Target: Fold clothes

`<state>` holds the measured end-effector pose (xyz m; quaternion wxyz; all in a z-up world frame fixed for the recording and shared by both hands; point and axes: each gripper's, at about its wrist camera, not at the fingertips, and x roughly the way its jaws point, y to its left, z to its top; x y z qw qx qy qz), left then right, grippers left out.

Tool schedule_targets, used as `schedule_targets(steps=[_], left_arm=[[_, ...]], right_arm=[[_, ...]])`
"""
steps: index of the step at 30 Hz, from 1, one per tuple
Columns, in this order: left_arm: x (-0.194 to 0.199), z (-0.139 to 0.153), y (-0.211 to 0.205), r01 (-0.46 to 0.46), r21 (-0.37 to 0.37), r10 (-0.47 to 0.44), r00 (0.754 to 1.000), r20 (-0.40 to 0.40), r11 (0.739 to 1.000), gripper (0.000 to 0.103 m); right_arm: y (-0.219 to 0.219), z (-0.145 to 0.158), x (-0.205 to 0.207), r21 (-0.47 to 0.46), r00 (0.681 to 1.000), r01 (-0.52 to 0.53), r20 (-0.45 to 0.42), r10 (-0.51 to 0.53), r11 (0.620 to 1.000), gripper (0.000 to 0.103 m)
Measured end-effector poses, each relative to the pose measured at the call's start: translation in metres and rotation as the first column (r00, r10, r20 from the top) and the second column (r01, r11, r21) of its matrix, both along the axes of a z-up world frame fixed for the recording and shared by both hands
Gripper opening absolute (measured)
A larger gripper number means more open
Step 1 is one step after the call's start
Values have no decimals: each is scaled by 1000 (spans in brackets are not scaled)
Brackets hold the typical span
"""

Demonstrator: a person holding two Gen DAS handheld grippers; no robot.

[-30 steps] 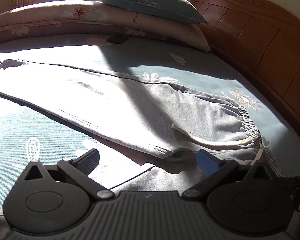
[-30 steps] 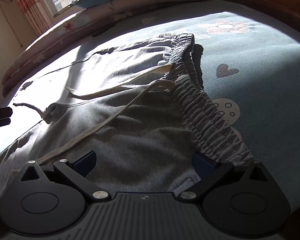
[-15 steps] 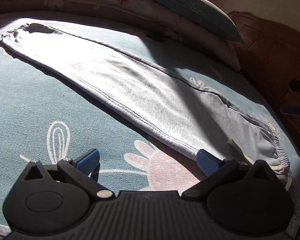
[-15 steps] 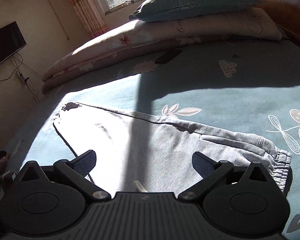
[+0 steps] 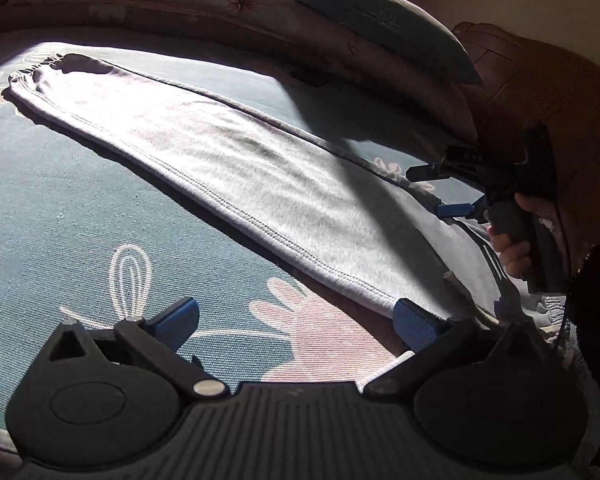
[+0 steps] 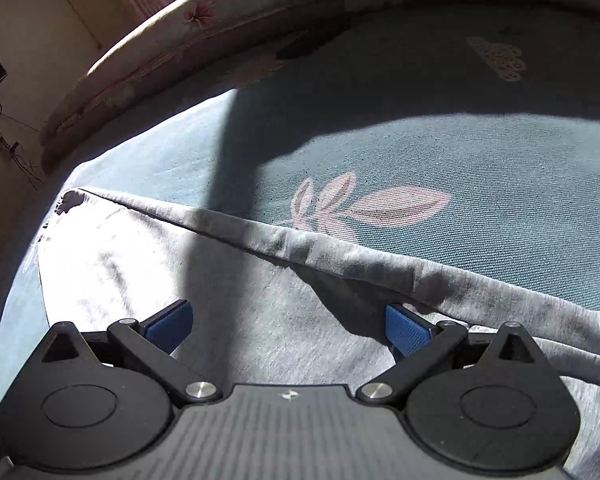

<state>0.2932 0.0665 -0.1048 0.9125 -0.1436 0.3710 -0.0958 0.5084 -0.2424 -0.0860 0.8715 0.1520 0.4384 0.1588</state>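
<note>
Grey sweatpants [image 5: 236, 176] lie flat on the teal bed sheet, folded lengthwise, cuffs at the far left and the elastic waistband [image 5: 548, 312] at the right. My left gripper [image 5: 296, 320] is open just above the sheet, beside the pants' near seam edge, with nothing between its blue pads. My right gripper [image 6: 288, 326] hovers open low over the pants [image 6: 260, 320] near their far folded edge. In the left wrist view the right gripper [image 5: 444, 192] shows at the right, held by a hand [image 5: 512, 248], its fingers spread apart.
A rolled floral quilt [image 5: 180, 4] with a teal pillow [image 5: 380, 24] on top runs along the far side of the bed. A wooden headboard [image 5: 560, 88] stands at the right. A dark flat object [image 6: 312, 42] lies by the quilt. The sheet [image 6: 480, 160] beyond the pants is flat.
My left gripper has swung left, from over the crotch and drawstring to the sheet beside the leg. My right gripper has moved from the waistband to low over the far fold. Both stayed open.
</note>
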Motion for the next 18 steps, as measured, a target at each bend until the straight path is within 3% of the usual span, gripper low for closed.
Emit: schedule_targets(steps=[7,13,16,18], left_arm=[[-4,2,2,-5,-8,5,1000,13,1000,102],[-4,3,0,2,6,-2,1000,16,1000,102],[-2,0,-2,6,19,-6,1000,8,1000,102],[-2,-1,-4,6,33,-6,1000,3,999,102]], right_arm=[[-3,13,8,-46,999,49,17,-48,998,103],[21,15,-2,138,996,-83,-26,87,987,103],[36,5,5,20,997,-72,-22,72,997,103],[32,2,12,-4,999,-47,5,47,999,103]])
